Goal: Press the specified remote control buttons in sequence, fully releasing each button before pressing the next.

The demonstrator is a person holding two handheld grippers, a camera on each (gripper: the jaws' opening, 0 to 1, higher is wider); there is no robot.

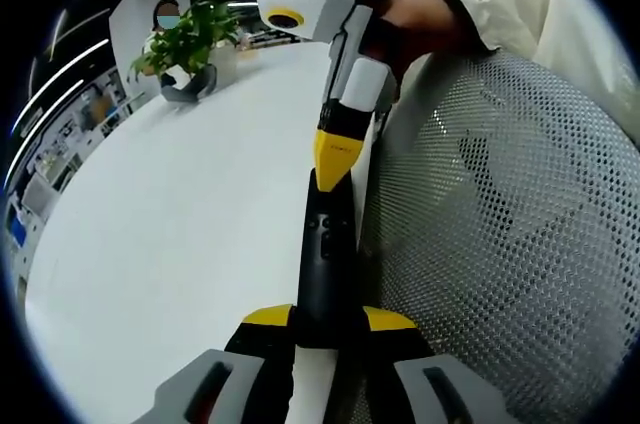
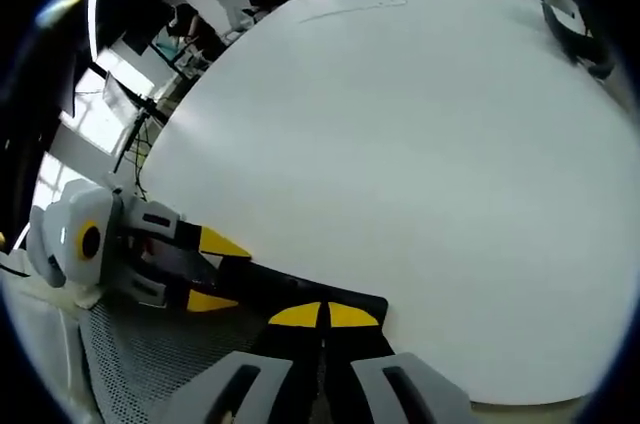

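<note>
A slim black remote [image 1: 326,259] lies along the white table's edge, and my left gripper [image 1: 328,319] is shut on its near end, one yellow tip on each side. My right gripper [image 1: 335,162] comes down from above, shut, with its joined yellow tips resting on the remote's far end above the small buttons. A hand in a white sleeve holds it. In the right gripper view the shut right gripper [image 2: 323,315] sits on the remote [image 2: 285,287], which the left gripper [image 2: 215,272] clamps from the left.
The round white table [image 1: 170,224] spreads out to the left, with a potted plant [image 1: 185,42] at its far side. A grey mesh chair [image 1: 500,244] stands close on the right. A dark object [image 2: 572,36] lies at the table's far edge.
</note>
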